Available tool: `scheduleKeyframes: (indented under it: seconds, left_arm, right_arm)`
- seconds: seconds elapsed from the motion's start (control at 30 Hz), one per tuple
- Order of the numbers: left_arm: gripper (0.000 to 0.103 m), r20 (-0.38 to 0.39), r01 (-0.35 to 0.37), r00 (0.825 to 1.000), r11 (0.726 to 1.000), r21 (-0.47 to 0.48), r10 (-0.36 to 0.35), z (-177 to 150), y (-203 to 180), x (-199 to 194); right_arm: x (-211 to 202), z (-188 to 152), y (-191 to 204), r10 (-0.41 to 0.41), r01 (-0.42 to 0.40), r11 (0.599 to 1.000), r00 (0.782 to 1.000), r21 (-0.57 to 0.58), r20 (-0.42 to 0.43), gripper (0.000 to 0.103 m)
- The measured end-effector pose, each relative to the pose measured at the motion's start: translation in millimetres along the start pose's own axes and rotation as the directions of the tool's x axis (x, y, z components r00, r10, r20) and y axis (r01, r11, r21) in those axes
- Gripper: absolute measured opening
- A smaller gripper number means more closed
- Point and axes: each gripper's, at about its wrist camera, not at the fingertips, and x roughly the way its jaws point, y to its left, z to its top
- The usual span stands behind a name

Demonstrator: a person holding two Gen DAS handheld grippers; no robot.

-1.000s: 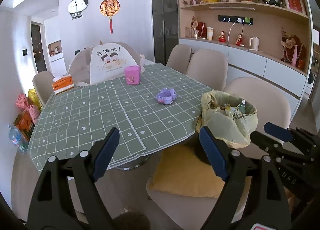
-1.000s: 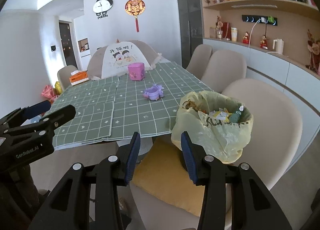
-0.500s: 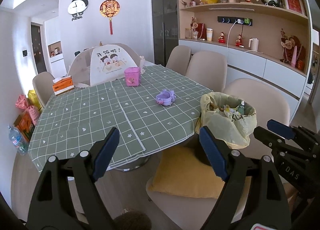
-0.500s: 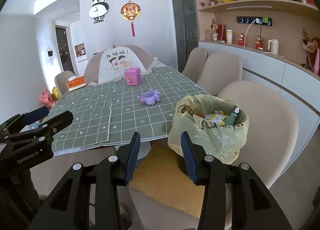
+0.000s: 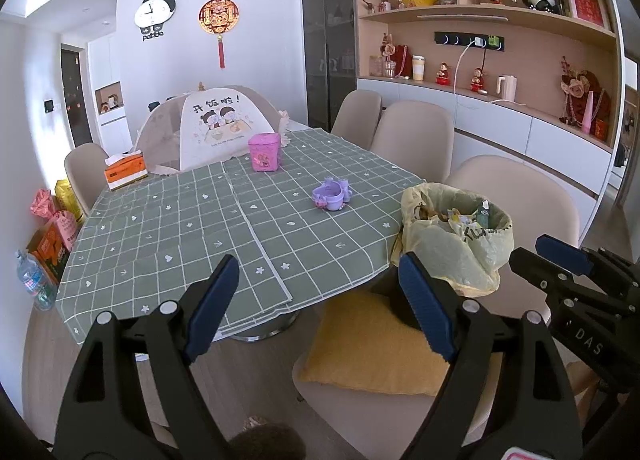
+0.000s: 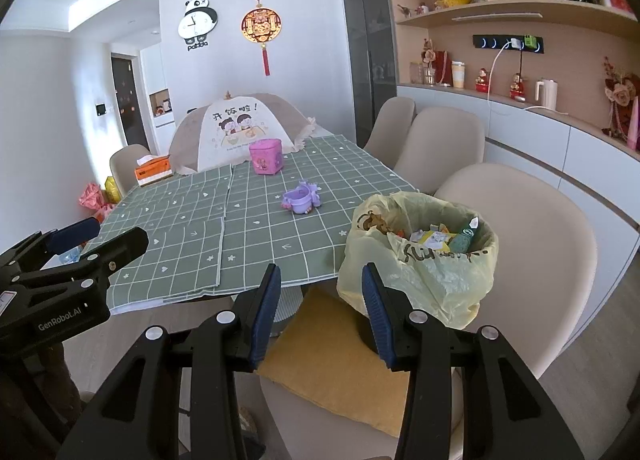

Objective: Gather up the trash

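Green checked cloth covers the worktop; the trash bin sits on a cushioned chair at its edge (handy for sweeping scraps in). Left tool and right tool hang released, gripping nothing, facing it.

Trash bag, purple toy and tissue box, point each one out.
trash bag (image 6: 424, 280), right wrist view, yellow front wall
purple toy (image 6: 301, 200), right wrist view, its body
tissue box (image 5: 125, 171), left wrist view, orange side

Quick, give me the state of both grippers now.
Left gripper: open, holding nothing.
Right gripper: open, holding nothing.
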Motion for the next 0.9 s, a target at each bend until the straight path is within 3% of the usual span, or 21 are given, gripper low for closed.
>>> scheduleKeyframes:
  seconds: [0.9]
  left_arm:
    - [0.078,-0.008,0.009,1.000,1.000,-0.002,-0.009,-2.0,-2.8,2.5]
  right_arm:
    - [-0.2,1.4,1.5,-0.001,0.001,1.000,1.000,0.004,-0.001,0.040]
